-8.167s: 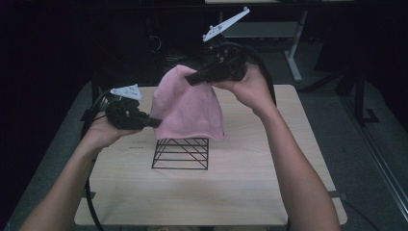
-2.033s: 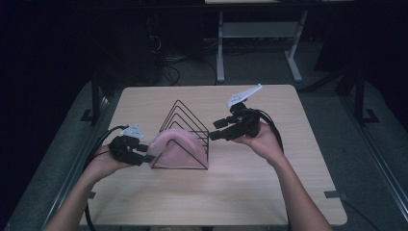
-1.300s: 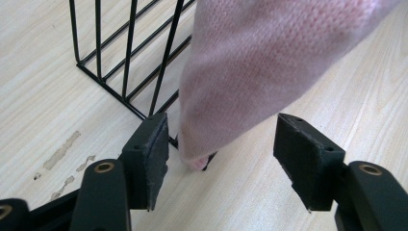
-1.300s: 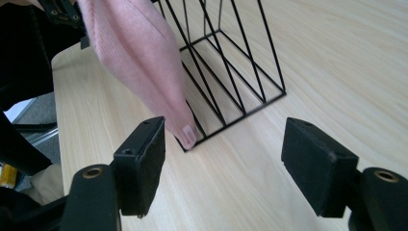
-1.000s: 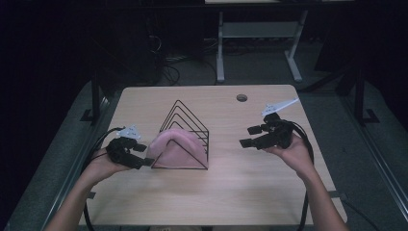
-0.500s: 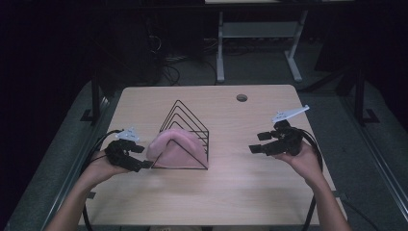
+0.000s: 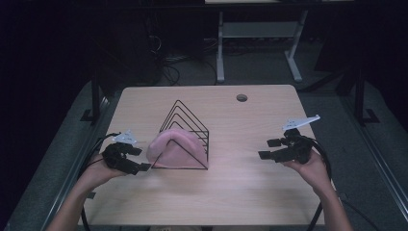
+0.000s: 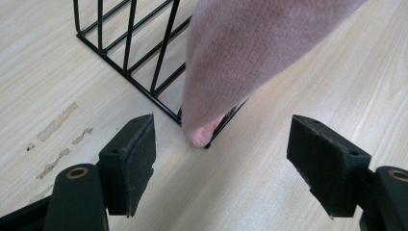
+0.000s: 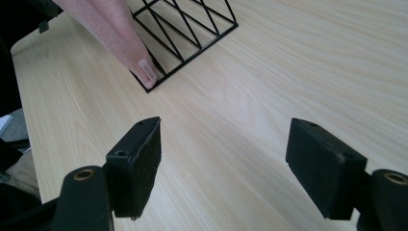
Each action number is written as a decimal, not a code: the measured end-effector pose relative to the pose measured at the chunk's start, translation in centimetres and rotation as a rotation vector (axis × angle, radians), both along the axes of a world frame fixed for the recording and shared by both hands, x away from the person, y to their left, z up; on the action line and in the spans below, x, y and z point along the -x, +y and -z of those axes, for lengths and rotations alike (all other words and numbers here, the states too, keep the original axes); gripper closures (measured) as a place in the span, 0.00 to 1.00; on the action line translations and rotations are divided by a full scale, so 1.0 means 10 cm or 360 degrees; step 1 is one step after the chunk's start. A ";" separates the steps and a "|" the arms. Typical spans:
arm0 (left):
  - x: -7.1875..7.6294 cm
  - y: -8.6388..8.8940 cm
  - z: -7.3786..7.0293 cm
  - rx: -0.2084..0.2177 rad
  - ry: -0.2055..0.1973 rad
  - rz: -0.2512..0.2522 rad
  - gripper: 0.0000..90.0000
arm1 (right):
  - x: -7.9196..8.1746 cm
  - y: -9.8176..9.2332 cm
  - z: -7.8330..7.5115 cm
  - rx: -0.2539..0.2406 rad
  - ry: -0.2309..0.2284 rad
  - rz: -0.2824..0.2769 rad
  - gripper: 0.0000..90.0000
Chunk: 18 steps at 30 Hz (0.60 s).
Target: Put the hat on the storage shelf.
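Pink cloth (image 7: 174, 148) lies draped through the black wire rack (image 7: 185, 126) on the worktop (image 7: 231, 192), one end hanging out at the rack's near left corner, touching the wood. In the left gripper view that end (image 8: 202, 130) sits just ahead of the open jaws, apart from both pads.

Left hand-held gripper (image 7: 136, 159): jaws wide, have just been opening, nothing between them. Right hand-held gripper (image 7: 267, 148): also wide and empty, well apart from the rack, over bare wood on the right.

Handling guess: the cloth looks like a soft, light knit, limp, so it will sag and could snag on the wires. Not fragile or slippery. Best hold is probably the loose end at the rack corner, or the top fold between the wires; pinch the fabric only, clear of the wire. The rack looks light and may slide if the cloth drags.
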<state>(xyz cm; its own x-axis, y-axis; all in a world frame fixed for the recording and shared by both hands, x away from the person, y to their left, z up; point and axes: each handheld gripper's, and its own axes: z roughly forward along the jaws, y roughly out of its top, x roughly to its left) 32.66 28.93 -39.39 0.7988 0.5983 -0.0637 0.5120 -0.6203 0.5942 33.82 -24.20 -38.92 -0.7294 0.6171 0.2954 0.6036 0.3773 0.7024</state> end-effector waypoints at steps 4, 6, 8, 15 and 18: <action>0.03 -0.01 0.01 0.0008 -0.0016 -0.0005 0.29 | 0.06 -0.10 0.07 0.0004 0.0020 0.0019 0.33; 0.04 -0.01 0.01 0.0004 -0.0018 -0.0001 0.29 | 0.09 -0.15 0.10 0.0029 0.0032 0.0036 0.33; 0.05 -0.03 0.02 0.0008 -0.0022 -0.0002 0.29 | 0.13 -0.21 0.13 0.0044 0.0039 0.0053 0.33; 0.11 -0.03 0.06 -0.0012 -0.0035 0.0006 0.29 | 0.27 -0.36 0.24 0.0032 0.0069 0.0092 0.33; 0.15 -0.02 0.08 -0.0008 -0.0056 0.0001 0.29 | 0.37 -0.39 0.28 0.0012 0.0050 0.0095 0.32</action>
